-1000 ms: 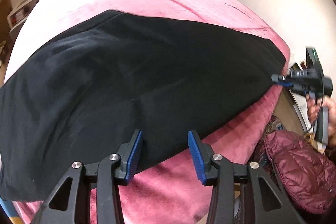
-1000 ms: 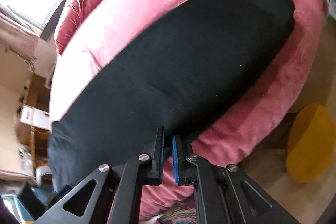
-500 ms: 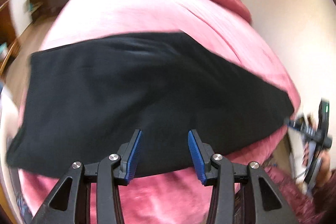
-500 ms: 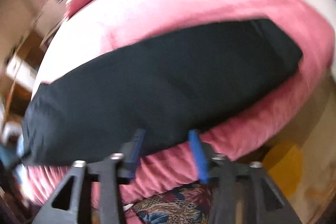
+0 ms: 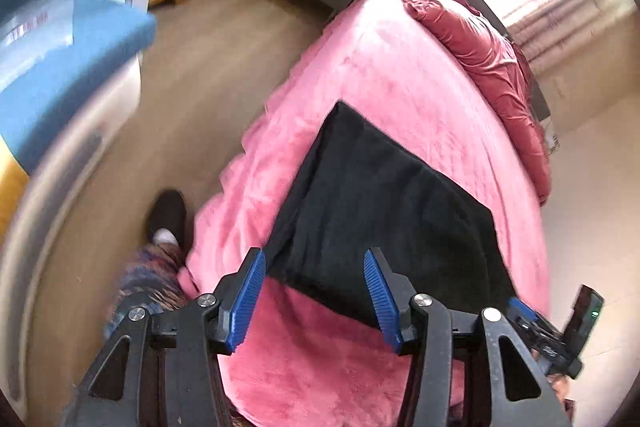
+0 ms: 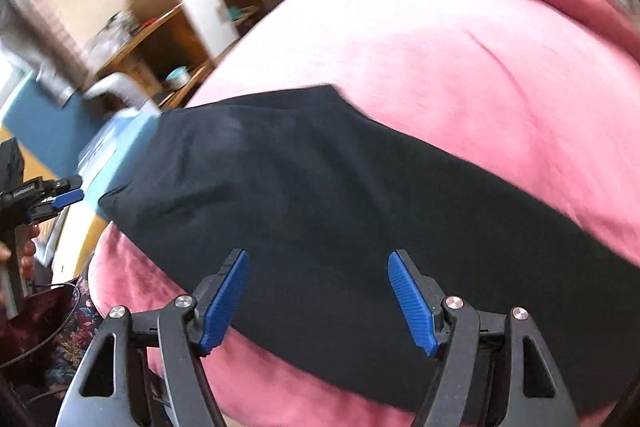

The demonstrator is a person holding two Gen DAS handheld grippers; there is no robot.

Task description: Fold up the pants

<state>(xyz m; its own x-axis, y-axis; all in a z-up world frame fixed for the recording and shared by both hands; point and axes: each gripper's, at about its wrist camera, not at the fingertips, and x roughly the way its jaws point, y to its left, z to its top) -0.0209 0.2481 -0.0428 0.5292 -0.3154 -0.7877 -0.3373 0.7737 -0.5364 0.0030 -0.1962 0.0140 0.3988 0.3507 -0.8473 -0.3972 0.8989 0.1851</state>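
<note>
The black pants lie flat as a long folded strip across the pink bed. In the left wrist view my left gripper hovers over the strip's near end. Its jaws are opening and the blue pads touch no cloth. At the strip's other end the right gripper shows at the lower right. In the right wrist view the pants stretch from left to right. My right gripper hangs above their near edge, jaws opening, nothing pressed between them. A hand holds the left gripper at the far left.
A crumpled red duvet lies at the head of the bed. A blue box with a grey handle stands left over the wood floor. A person's foot is by the bed. Wooden shelves and a white cabinet line the wall.
The right gripper, shut on the pants' edge a second ago, has opened and let go. Both grippers rolled and swung sideways along the bed. The pants stay flat.
</note>
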